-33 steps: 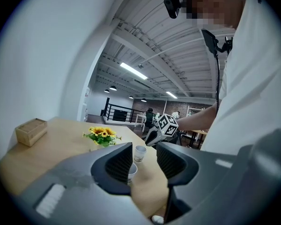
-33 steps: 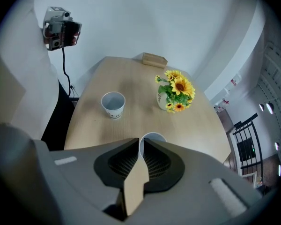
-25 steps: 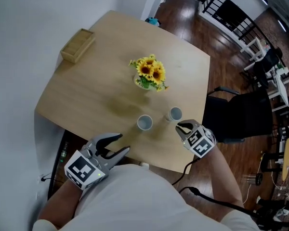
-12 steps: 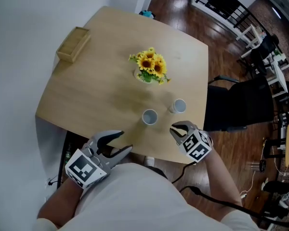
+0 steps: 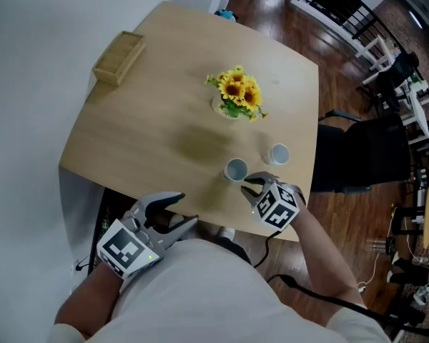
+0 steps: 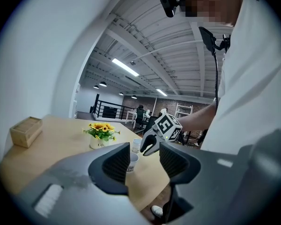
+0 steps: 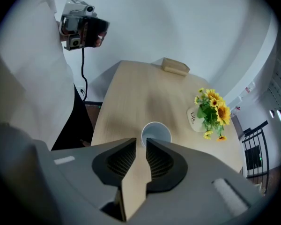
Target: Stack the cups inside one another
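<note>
since a moment ago the right gripper (image 5: 252,186) has slid from the far white paper cup (image 5: 279,153) to just by the near white paper cup (image 5: 236,169) on the pale wooden table (image 5: 129,120). its jaws have just been opening a little, with nothing between. the left gripper (image 5: 177,215) waits spread and empty. no cup is stacked yet.

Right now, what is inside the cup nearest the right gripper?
The cup looks empty: only pale inner wall shows. The right gripper, its jaws just opening with nothing between, covers its near rim, hiding the bottom there.
</note>
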`<state>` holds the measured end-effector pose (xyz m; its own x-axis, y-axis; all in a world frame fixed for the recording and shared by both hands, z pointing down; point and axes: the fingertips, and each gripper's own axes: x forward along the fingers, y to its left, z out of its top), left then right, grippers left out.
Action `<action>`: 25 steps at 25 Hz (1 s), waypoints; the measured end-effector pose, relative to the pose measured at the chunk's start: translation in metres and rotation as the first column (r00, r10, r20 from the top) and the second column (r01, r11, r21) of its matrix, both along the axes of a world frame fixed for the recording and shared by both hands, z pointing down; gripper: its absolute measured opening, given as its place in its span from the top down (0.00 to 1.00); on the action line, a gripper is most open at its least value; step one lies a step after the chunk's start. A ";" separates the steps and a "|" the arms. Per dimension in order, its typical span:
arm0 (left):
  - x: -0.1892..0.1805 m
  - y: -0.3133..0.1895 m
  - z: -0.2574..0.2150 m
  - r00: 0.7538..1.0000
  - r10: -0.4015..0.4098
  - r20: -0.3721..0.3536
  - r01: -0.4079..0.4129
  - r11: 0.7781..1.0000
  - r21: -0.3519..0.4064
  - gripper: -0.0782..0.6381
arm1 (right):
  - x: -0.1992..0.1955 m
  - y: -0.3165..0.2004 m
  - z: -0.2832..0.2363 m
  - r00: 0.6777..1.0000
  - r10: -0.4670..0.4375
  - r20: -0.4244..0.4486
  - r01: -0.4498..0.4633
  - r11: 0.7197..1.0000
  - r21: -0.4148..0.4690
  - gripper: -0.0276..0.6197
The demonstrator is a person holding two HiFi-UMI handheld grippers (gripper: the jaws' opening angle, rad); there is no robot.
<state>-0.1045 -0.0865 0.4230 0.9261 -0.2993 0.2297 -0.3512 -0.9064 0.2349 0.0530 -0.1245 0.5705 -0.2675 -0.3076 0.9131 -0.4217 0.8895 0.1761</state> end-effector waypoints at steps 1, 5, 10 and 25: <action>-0.003 0.000 0.000 1.000 -0.004 -0.001 0.004 1.000 0.000 0.60 | -0.004 -0.002 0.004 1.000 -0.014 -0.013 0.014 1.000 -0.007 0.84; -0.017 -0.001 0.002 1.000 -0.031 -0.002 0.031 1.000 -0.006 0.60 | -0.014 -0.009 0.024 0.997 -0.054 -0.062 0.052 0.998 -0.037 0.84; -0.034 -0.002 0.008 0.998 -0.066 0.006 0.066 0.998 -0.011 0.60 | -0.019 -0.016 0.049 0.992 -0.070 -0.107 0.061 0.995 -0.082 0.84; -0.034 -0.005 0.009 0.997 -0.072 -0.005 0.072 0.997 -0.022 0.60 | -0.013 -0.016 0.022 0.993 -0.056 -0.102 0.052 0.998 -0.034 0.92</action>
